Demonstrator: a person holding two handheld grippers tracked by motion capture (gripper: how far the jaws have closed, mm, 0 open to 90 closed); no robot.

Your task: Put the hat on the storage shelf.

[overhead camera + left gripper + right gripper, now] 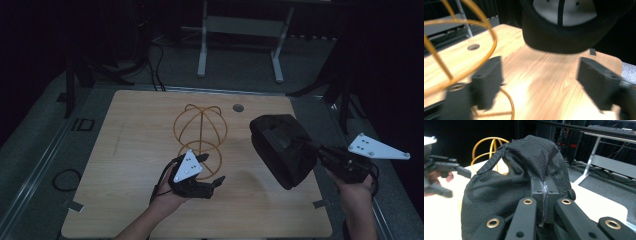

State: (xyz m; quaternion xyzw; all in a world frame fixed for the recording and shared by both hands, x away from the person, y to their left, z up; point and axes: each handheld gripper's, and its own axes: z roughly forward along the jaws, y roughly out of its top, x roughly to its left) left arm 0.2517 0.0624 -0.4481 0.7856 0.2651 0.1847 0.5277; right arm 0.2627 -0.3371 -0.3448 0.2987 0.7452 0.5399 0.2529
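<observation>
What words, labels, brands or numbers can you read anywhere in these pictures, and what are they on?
There is no readable text.
Black cap, clamped in the right gripper: plain mesh fabric, no logo or label visible.
Yellow wire stand: bare wire.
Wooden table: unmarked.
Left gripper: its grey plate carries only small dots, no writing.

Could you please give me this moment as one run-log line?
right gripper: shut on black cap, held above table | left gripper: open, empty, beside yellow wire stand
</observation>
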